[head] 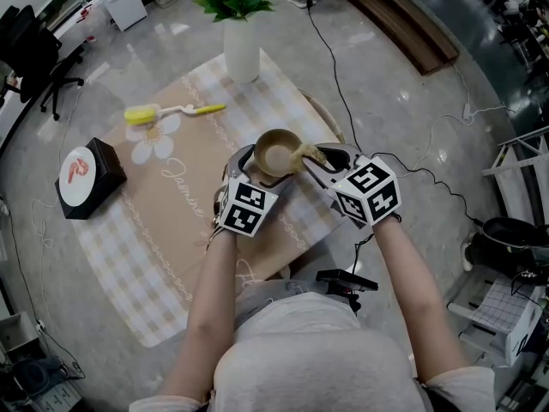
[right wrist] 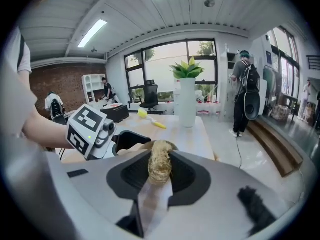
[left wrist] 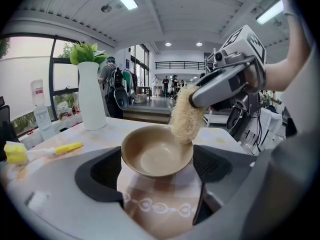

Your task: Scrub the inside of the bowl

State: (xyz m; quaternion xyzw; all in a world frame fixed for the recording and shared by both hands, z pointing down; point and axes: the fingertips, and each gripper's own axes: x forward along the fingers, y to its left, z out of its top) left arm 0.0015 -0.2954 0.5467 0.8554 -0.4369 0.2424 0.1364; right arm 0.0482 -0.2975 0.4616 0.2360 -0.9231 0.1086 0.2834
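A tan bowl (head: 275,152) is held just above the checked cloth (head: 171,230), with my left gripper (head: 250,166) shut on its near rim. In the left gripper view the bowl (left wrist: 156,152) sits between the dark jaws, its inside facing up. My right gripper (head: 316,158) is shut on a straw-coloured loofah scrubber (head: 307,154), whose tip rests on the bowl's right rim. From the left gripper view the scrubber (left wrist: 184,115) hangs down into the bowl's right side. In the right gripper view the scrubber (right wrist: 160,164) stands clamped between the jaws, hiding most of the bowl behind it.
A white vase with a green plant (head: 240,24) stands at the cloth's far edge. A yellow dish brush (head: 167,112) lies on the cloth to the far left. A black box with a white lid (head: 88,177) sits left of the cloth. Cables (head: 343,101) run across the floor.
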